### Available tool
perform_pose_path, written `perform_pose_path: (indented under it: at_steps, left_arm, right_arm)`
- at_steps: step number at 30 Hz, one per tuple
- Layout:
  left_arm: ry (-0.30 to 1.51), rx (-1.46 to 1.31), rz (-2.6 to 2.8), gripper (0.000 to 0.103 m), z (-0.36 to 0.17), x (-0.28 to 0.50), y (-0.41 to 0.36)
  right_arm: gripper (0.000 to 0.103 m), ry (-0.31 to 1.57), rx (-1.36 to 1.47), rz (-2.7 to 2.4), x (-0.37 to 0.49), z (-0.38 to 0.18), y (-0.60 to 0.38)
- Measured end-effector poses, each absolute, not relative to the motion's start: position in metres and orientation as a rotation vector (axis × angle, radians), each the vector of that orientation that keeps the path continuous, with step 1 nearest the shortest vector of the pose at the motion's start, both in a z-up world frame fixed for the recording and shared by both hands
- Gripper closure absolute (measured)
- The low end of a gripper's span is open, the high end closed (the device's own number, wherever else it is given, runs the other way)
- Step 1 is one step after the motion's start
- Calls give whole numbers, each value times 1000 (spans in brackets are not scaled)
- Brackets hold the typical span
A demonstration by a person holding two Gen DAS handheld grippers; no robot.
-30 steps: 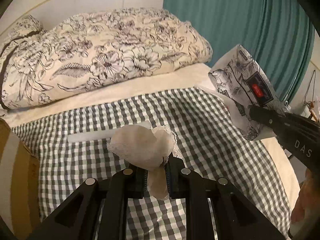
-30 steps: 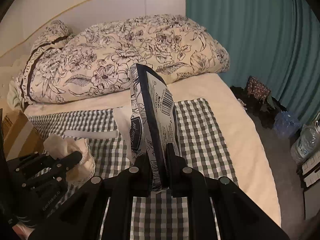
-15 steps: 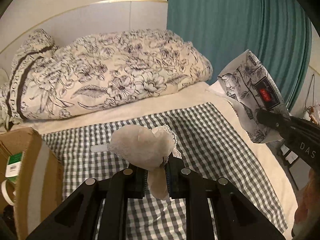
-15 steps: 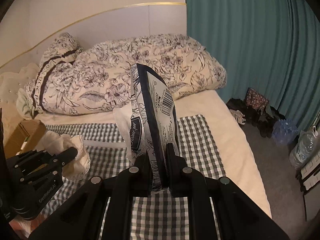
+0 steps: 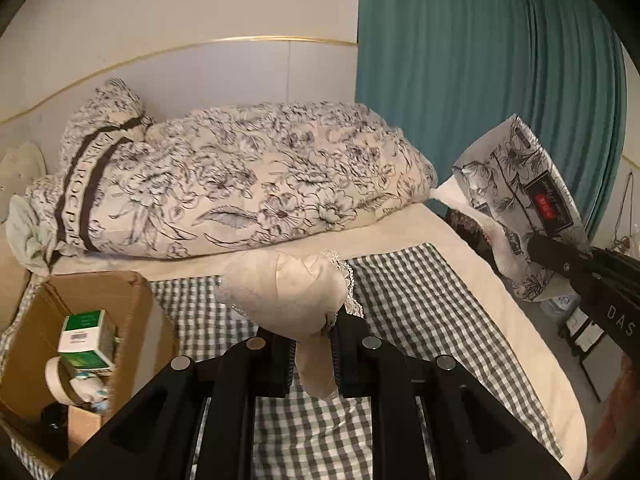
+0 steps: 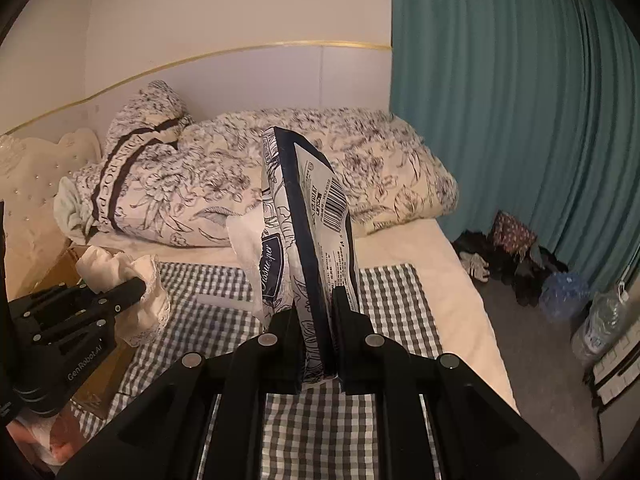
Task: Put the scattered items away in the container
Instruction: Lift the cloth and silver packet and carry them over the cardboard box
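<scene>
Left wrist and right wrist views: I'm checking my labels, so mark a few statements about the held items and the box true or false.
1. The left gripper is clamped on a cream lace-trimmed cloth. True.
2. The right gripper is empty. False: it grips a floral-printed tissue pack.
3. The brown cardboard box already holds a green-and-white carton. True.
4. The cloth lies inside the box. False: it is held above the grey-and-white checked blanket.

box (image 5: pixel 132 300) left on bed (image 5: pixel 460 272) (duvet (image 5: pixel 260 192) behind)
</scene>
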State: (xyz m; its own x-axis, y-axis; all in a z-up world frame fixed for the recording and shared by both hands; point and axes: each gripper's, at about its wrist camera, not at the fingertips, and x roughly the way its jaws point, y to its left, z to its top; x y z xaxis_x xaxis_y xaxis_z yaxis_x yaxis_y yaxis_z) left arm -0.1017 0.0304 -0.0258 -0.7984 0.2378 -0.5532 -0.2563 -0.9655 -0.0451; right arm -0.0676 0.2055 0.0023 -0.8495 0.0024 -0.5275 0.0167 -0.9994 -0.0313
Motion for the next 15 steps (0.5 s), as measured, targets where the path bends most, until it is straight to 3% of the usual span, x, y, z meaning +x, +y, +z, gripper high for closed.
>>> perform_pose_path:
  at_steps: [15]
  left_arm:
    - [-35,-767,2887,88,11,-60,-45]
  right_arm:
    - [92,83,735,-2964,-33,32,153]
